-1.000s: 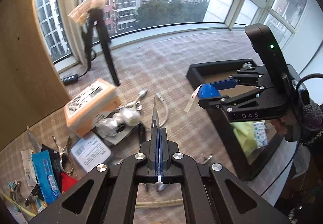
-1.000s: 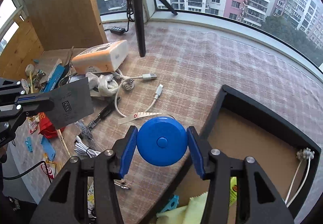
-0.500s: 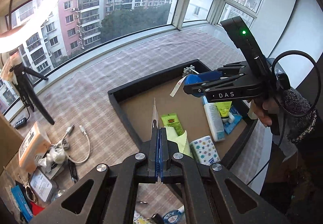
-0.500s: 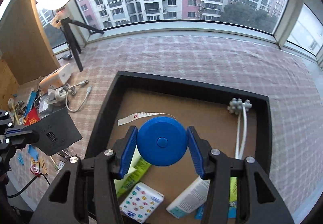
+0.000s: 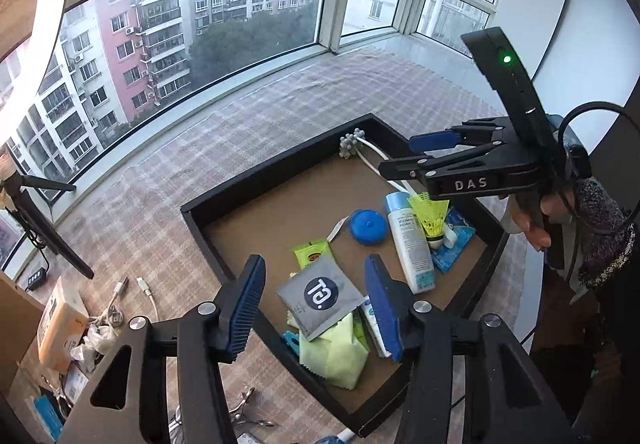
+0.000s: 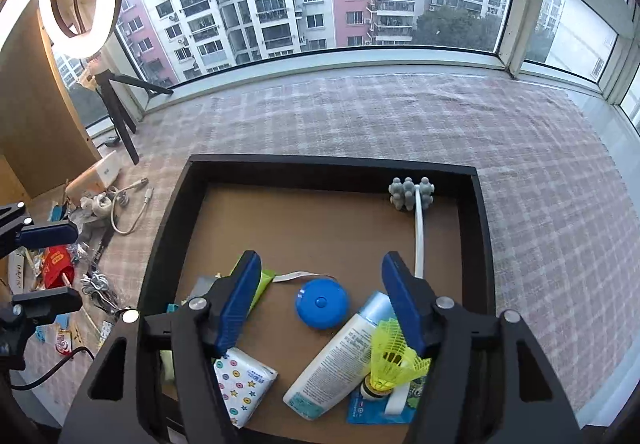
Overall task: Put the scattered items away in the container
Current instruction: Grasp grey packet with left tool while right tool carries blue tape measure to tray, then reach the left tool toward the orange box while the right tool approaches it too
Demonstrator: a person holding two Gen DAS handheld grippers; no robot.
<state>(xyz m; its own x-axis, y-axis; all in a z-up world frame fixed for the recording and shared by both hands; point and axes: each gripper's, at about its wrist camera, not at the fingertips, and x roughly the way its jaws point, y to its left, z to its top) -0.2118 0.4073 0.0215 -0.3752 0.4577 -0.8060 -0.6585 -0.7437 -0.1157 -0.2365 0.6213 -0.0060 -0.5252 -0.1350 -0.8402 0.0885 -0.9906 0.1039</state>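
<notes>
Over the black tray (image 6: pixel 168 212), both my grippers just opened empty: left gripper (image 5: pixel 316 304), right gripper (image 6: pixel 320 296). Grey sachet (image 5: pixel 320 294) and blue tape measure (image 6: pixel 321 304) now lie inside. Clutter remains far left.

Black "DAS" right gripper (image 5: pixel 404 156), blue pads (image 5: pixel 434 140), silver screws, speckled knit sleeve (image 5: pixel 604 228).

Left gripper (image 5: pixel 316 312) angled downward, jaws just opened and empty, right gripper (image 6: pixel 320 304) angled downward, jaws spread wide, just opened, holding nothing
</notes>
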